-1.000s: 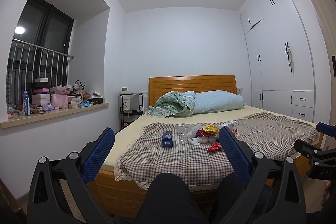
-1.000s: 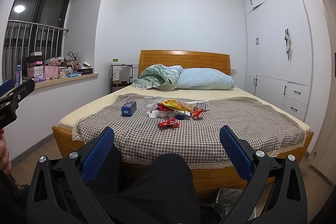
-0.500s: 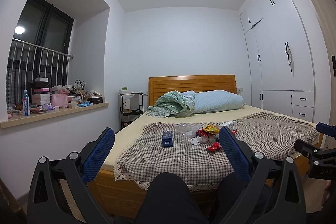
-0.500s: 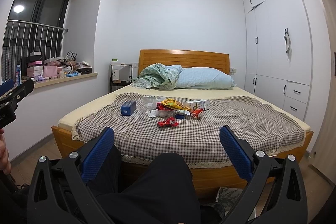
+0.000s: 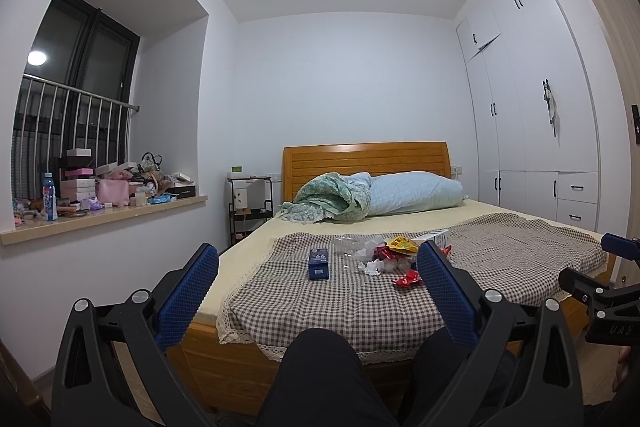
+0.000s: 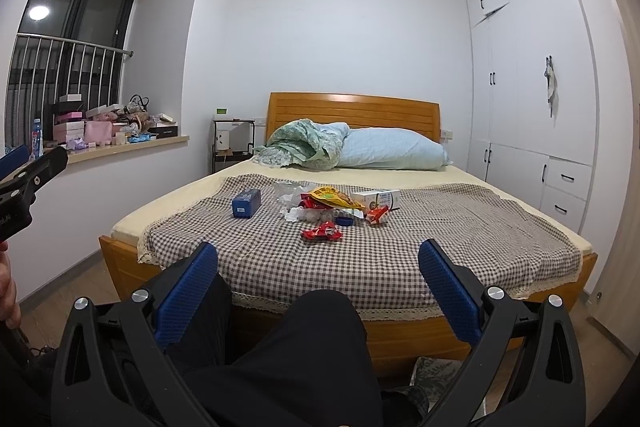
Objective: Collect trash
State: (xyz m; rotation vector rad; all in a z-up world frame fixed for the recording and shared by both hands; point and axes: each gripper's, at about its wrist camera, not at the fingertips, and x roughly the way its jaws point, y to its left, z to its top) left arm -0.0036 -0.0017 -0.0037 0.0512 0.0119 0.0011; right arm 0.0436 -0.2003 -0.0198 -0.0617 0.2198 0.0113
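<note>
Trash lies in a heap on the checked cloth (image 6: 360, 255) of the bed: a yellow snack bag (image 6: 332, 197), red wrappers (image 6: 322, 231), crumpled white tissue (image 6: 294, 213), a white carton (image 6: 376, 199) and a blue cap (image 6: 344, 221). A blue box (image 6: 246, 203) sits left of the heap. The left wrist view shows the same heap (image 5: 390, 255) and blue box (image 5: 319, 263). My left gripper (image 5: 318, 267) and my right gripper (image 6: 318, 265) are both open and empty, well short of the bed, above a person's dark-trousered knees (image 6: 316, 343).
A wooden bed frame (image 6: 420, 335) faces me, with a pillow (image 6: 392, 149) and bundled quilt (image 6: 304, 143) at the headboard. White wardrobes (image 6: 532, 75) line the right wall. A cluttered window sill (image 5: 104, 211) runs along the left. A black shelf (image 5: 250, 203) stands beside the bed.
The right wrist view has crept slightly closer to the bed. The left gripper has stayed still. Both grippers remain open.
</note>
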